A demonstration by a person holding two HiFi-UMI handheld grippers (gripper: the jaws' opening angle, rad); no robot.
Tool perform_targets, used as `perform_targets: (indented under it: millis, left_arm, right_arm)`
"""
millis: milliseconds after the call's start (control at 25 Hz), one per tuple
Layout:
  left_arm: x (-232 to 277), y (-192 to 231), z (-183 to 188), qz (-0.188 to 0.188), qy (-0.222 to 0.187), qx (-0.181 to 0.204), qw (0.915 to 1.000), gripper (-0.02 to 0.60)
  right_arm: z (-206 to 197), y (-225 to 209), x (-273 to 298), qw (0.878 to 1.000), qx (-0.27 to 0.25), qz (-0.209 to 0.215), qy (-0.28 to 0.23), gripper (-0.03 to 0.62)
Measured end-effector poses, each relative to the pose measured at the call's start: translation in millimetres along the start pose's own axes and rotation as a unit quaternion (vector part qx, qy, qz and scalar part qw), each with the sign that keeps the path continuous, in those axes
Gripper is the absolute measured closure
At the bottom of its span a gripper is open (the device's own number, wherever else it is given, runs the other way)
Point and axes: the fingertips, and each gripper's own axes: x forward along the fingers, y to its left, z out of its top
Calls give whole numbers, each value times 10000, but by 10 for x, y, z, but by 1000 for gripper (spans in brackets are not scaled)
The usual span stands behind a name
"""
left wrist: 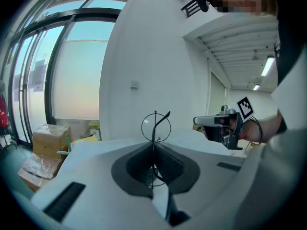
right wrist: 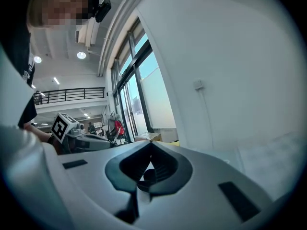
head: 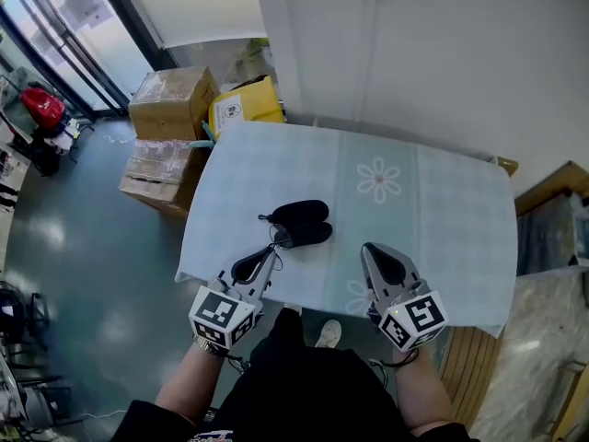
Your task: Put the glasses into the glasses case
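Note:
A black glasses case [head: 301,222] lies open near the middle of the table [head: 433,219], which has a pale blue cloth. Thin wire-framed glasses [head: 280,238] hang just in front of the case's near left side. My left gripper [head: 273,252] is shut on them. In the left gripper view the glasses [left wrist: 156,127] stand edge-on between the closed jaws, one round lens above the tips. My right gripper [head: 368,248] hovers over the table's front right of the case, shut with nothing in it. The case is hidden in both gripper views.
Cardboard boxes [head: 172,101] and a yellow box [head: 245,105] stand on the floor past the table's far left corner. A white wall [head: 433,53] runs behind the table. The table's front edge [head: 322,302] is just under both grippers.

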Motion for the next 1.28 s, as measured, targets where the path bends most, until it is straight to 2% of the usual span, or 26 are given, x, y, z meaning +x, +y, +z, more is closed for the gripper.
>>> perform_targets:
  millis: [600,1000,1280]
  left_arm:
    - [583,389,-137,-794,426,293,9955,554]
    - [966,576,-357,-1275,858,525,9867,554]
    - [1202,646,-609,-1584,1287,665,9767,554]
  right_arm:
    - [-98,-176,269,9968,210,-766,41,571]
    - [-162,-279,418,9926,357,-1153,112,571]
    - [-243,-358,535,9891,476,-1387,156,571]
